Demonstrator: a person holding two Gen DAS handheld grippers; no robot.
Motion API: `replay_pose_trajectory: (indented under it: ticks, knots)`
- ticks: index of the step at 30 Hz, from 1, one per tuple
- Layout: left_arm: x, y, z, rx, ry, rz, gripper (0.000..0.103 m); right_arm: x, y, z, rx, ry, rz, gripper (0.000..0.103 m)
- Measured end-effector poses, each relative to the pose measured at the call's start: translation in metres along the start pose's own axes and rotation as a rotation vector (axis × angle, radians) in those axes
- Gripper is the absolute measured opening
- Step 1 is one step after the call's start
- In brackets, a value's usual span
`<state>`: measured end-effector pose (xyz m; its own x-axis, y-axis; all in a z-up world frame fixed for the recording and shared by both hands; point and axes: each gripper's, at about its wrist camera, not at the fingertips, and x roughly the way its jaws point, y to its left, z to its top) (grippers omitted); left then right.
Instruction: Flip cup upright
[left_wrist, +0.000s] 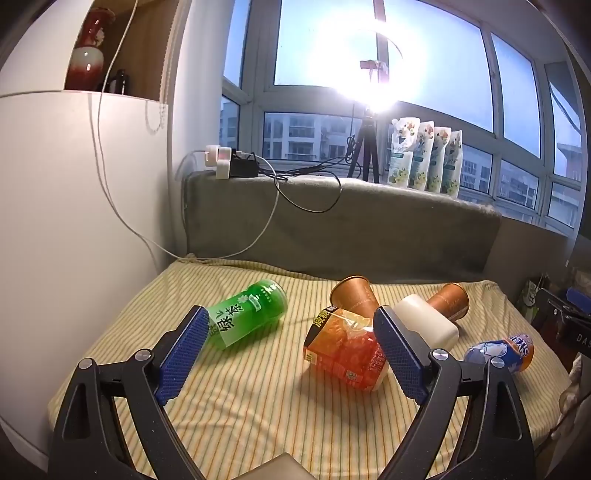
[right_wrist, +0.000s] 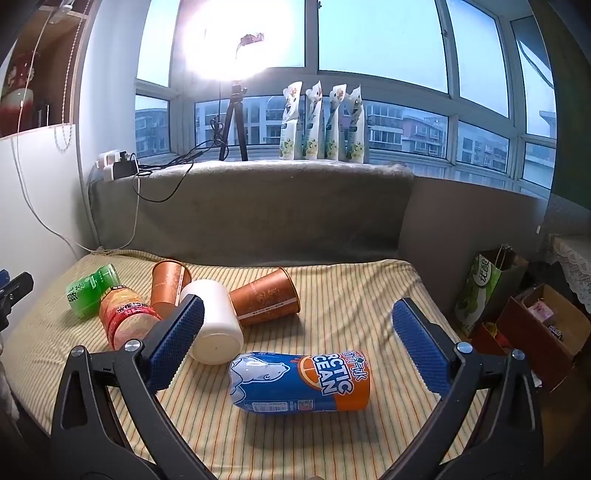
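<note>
Several cups lie on their sides on the striped yellow table (left_wrist: 258, 398): a green cup (left_wrist: 247, 317), an orange-red cup (left_wrist: 343, 350), two brown paper cups (left_wrist: 356, 295) (left_wrist: 448, 299), a white cup (left_wrist: 428, 321) and a blue-orange Arctic Ocean cup (left_wrist: 502, 352). My left gripper (left_wrist: 291, 354) is open and empty above the table, between the green and orange-red cups. My right gripper (right_wrist: 297, 347) is open and empty, just above and behind the blue cup (right_wrist: 299, 384). The white cup (right_wrist: 214, 321) sits by its left finger (right_wrist: 177, 339), with a brown cup (right_wrist: 266, 297) behind.
A grey padded ledge (left_wrist: 332, 221) runs behind the table, with a power strip and cables (left_wrist: 229, 162), a tripod with a bright lamp (left_wrist: 365, 151) and several pouches (left_wrist: 424, 158). A white cabinet (left_wrist: 55, 221) stands left. Boxes and a bag (right_wrist: 484, 288) stand right of the table.
</note>
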<state>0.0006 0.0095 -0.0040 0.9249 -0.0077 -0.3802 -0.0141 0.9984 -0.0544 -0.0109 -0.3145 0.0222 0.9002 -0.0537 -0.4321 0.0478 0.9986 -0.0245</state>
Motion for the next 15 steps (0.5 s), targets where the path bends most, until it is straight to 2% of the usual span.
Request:
replay_pose_trajectory:
  ticks: [15]
  knots:
    - [-0.0036,-0.0058,-0.0006,-0.008,0.0,0.008,0.091,-0.002,-0.0009,0.0006,-0.001,-0.006,-0.001,0.103]
